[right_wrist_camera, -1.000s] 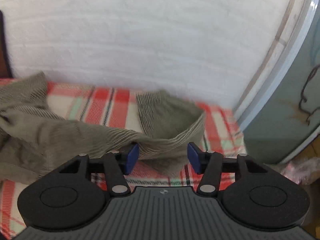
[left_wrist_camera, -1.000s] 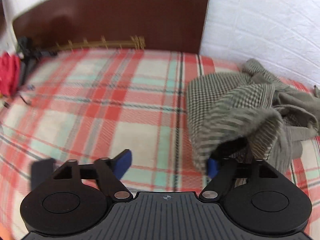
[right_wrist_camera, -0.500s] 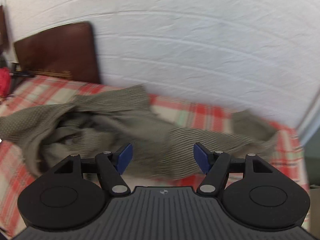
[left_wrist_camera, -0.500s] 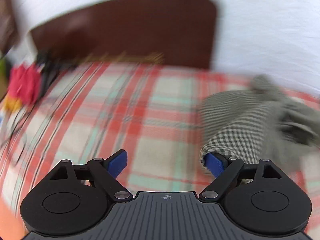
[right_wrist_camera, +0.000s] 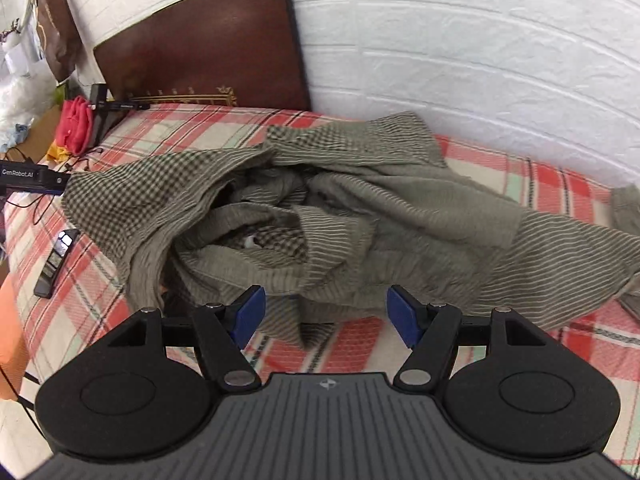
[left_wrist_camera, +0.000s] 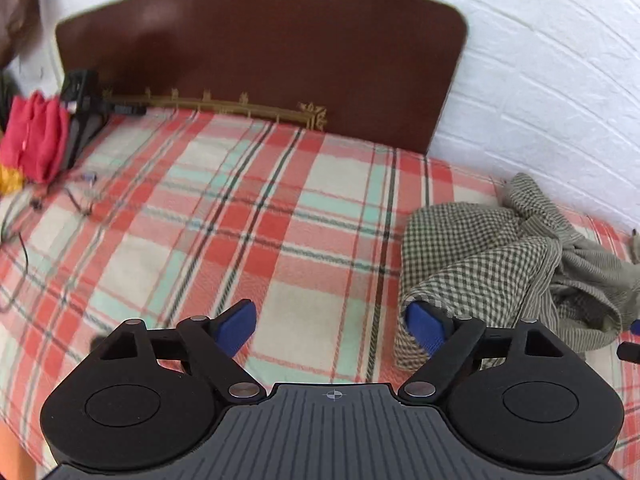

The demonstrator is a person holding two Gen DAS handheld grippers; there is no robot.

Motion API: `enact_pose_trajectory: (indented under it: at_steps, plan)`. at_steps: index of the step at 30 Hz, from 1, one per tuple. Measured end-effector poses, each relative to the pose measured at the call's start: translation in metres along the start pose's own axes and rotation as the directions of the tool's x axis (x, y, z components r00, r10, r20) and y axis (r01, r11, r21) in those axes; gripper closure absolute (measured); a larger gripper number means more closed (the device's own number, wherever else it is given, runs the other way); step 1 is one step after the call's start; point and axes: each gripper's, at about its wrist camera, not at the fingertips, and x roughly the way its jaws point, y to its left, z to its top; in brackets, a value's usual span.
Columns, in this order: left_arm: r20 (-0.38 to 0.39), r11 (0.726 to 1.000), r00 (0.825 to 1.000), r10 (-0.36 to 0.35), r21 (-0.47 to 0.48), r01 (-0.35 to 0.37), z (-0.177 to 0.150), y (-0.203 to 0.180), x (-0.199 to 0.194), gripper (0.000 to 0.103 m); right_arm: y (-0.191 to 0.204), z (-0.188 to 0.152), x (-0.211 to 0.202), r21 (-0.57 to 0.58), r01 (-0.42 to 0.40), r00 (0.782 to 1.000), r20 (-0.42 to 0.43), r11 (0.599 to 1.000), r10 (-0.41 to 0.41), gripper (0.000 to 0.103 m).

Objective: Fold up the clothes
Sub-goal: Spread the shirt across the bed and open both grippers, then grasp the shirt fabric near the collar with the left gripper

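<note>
An olive garment, part checked and part striped, lies crumpled (right_wrist_camera: pixel 360 208) on the plaid bed (right_wrist_camera: pixel 560 184) near the white wall. In the left wrist view the garment's checked part (left_wrist_camera: pixel 480 256) sits at the right. Its edge drapes over the outside of the right fingertip (left_wrist_camera: pixel 424 328). My left gripper (left_wrist_camera: pixel 330 326) is wide open over bare plaid sheet. My right gripper (right_wrist_camera: pixel 327 314) is open at the garment's near edge. A hanging fold of striped cloth lies between its pads without being pinched.
A brown headboard (left_wrist_camera: pixel 260 52) and a white brick wall (right_wrist_camera: pixel 480 40) bound the bed. Red cloth (left_wrist_camera: pixel 36 136), a black device (left_wrist_camera: pixel 82 96) and thin cables (left_wrist_camera: pixel 76 204) lie at the far left. A phone (right_wrist_camera: pixel 56 264) rests on the sheet beside the garment.
The right wrist view has swung left from the bed's far end onto the crumpled pile and headboard, and its jaws have widened a little. The left gripper has lifted slightly, still open.
</note>
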Motion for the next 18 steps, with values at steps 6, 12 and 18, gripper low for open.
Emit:
enact_pose_trajectory:
  at_steps: [6, 12, 18]
  plan:
    - [0.061, 0.978, 0.977, -0.204, 0.059, 0.2, 0.001, 0.0, -0.036, 0.013, 0.007, 0.007, 0.007, -0.007, -0.015, 1.0, -0.012, 1.0, 0.015, 0.032]
    - [0.09, 0.936, 0.941, -0.327, 0.168, 0.31, -0.006, -0.009, -0.07, 0.017, 0.018, 0.01, 0.003, -0.035, -0.042, 0.999, 0.01, 0.999, 0.042, 0.032]
    - [0.123, 0.773, 0.964, -0.234, 0.625, 0.108, -0.082, -0.113, -0.08, 0.017, 0.007, 0.007, 0.0, -0.011, 0.003, 1.0, 0.012, 1.0, -0.003, 0.032]
